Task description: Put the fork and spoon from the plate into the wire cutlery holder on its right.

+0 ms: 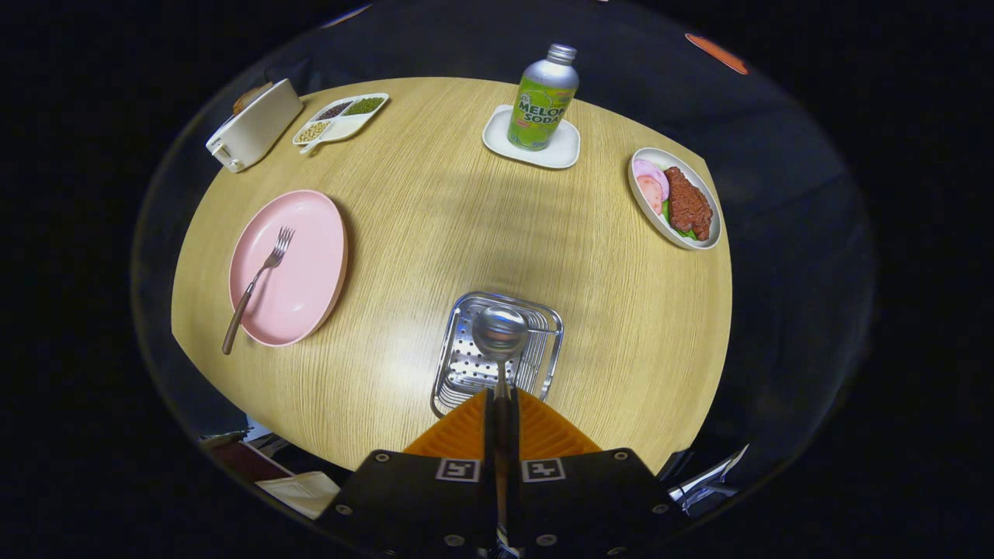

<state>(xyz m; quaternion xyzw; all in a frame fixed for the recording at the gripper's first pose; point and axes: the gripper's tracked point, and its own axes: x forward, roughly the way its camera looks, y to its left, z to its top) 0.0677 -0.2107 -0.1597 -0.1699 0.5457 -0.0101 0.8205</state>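
Observation:
My gripper (502, 404) is shut on the spoon (500, 334), whose handle runs back between the two fingers. The spoon's shiny bowl hangs just ahead of the fingertips, over the metal cutlery holder (543, 365), a perforated rectangular tray on the wooden table. Left of the holder lies the pink plate (311, 287). The fork (260, 287) rests on the plate with its tines toward the far side and its brown handle sticking out over the plate's near rim.
A green soda bottle (543, 101) stands on a white coaster (568, 151) at the far side. A dish of meat and ham (674, 200) sits far right. A divided snack tray (340, 118) and a white box (255, 124) sit far left. The round table (435, 225) drops off near me.

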